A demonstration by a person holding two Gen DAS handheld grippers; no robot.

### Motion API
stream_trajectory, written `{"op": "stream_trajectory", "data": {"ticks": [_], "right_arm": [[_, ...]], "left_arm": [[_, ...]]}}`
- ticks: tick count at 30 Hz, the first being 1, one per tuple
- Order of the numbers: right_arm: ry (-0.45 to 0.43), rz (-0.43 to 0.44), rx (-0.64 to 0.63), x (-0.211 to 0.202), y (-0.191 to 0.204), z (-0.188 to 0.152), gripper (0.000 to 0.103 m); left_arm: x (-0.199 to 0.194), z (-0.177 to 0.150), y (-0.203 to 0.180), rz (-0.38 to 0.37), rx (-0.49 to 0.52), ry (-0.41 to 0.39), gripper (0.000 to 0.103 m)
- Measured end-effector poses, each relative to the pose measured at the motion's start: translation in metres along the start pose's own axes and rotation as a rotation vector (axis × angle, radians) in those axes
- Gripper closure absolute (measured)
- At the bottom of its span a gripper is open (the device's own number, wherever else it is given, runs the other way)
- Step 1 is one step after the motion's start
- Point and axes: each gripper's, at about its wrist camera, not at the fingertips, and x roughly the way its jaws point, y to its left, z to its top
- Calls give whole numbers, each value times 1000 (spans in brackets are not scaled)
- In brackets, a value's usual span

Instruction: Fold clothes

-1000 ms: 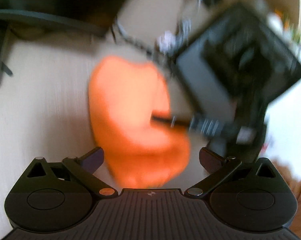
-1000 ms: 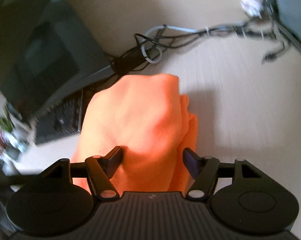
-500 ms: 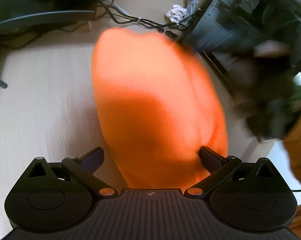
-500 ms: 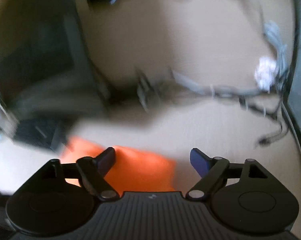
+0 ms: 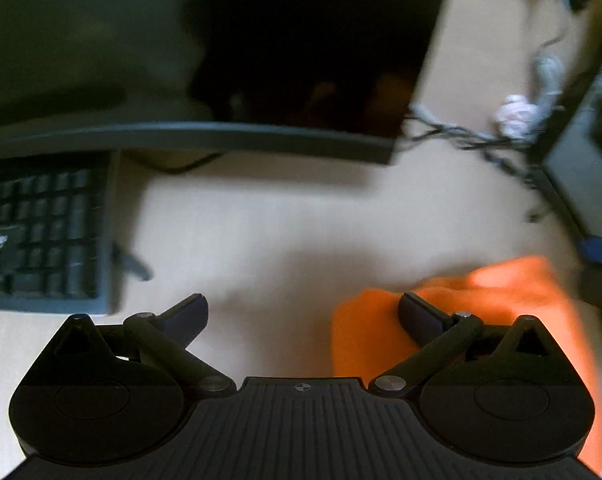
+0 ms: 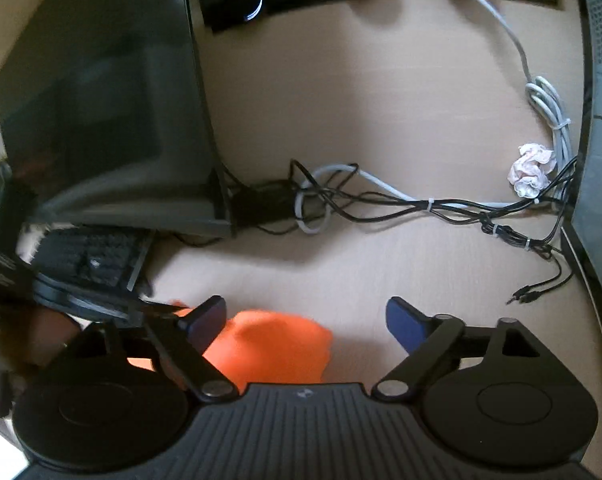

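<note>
While the pale wooden desk (image 6: 381, 100) takes up most of both views, the risk sits at its edges: the orange garment (image 6: 273, 344) lies low in the right wrist view, close to a tangle of thin black and grey cables (image 6: 381, 200), and a careless sweep could, I judge, drag the soft cloth into them or snag a plug. Next in size is the dark monitor (image 6: 113, 100), glossy and flat, with a black keyboard (image 5: 45, 232) below it; a wide swing of either tool could knock these.

The garment looks like a soft, matte, bunched fabric, rounded at its folds rather than squared, so the fold may slump open if left as it is. In the left wrist view it lies at the lower right, partly behind the right-hand finger.

The left gripper (image 5: 301, 316) stands spread wide, with bare desk between its fingers and nothing pinched. The right gripper (image 6: 305, 320) has just been opening and is now spread wide; the cloth lies below and between its fingers, not pressed by them. Smallest, a crumpled white paper ball (image 6: 531, 170) sits by the cables.
</note>
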Motion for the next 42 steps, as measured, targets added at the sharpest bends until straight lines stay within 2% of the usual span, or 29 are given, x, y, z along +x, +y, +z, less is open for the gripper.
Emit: {"op": "stream_trajectory", "data": {"ticks": [3, 5, 7, 9, 12, 15, 18, 20, 21, 24, 26, 28, 30, 33, 37, 40, 42], "right_arm": [[73, -28, -63, 27, -1, -15, 13], [101, -89, -108, 50, -3, -29, 13], [105, -154, -87, 63, -11, -34, 12], [124, -148, -57, 64, -14, -31, 12], [123, -172, -141, 52, -5, -30, 12], [82, -142, -155, 16, 1, -29, 13], [39, -49, -141, -24, 6, -33, 13], [41, 23, -118, -38, 12, -40, 12], [64, 37, -108, -37, 15, -47, 12], [165, -55, -169, -12, 23, -74, 12], [189, -147, -220, 0, 22, -85, 12], [193, -172, -223, -3, 19, -81, 12], [160, -160, -211, -15, 16, -71, 12], [88, -95, -109, -28, 7, -46, 12], [16, -80, -33, -9, 4, -16, 12], [80, -117, -50, 35, 3, -14, 12], [152, -172, -77, 69, -2, -28, 12]], "left_arm": [[5, -7, 11, 6, -43, 24, 0], [12, -10, 13, 30, -28, 31, 0], [18, -12, 16, 27, -44, 42, 0], [16, -14, 21, 15, -55, 38, 0], [0, -15, 27, -7, -67, 14, 0], [-31, -17, 30, -69, -94, -34, 0], [-56, -20, 30, -173, -111, -67, 0], [-56, -25, 21, -195, -72, -69, 0], [-50, -28, 16, -169, -45, -65, 0], [-26, -34, 5, -70, 19, -42, 0], [-22, -35, 6, -84, -16, -29, 0], [-26, -35, 5, -79, -5, -41, 0], [-29, -35, 4, -71, 9, -49, 0], [-27, -33, 6, -71, 4, -43, 0], [-26, -33, 4, -62, 16, -43, 0], [-21, -33, 5, -55, 13, -36, 0], [-16, -33, 9, -59, 0, -23, 0]]}}
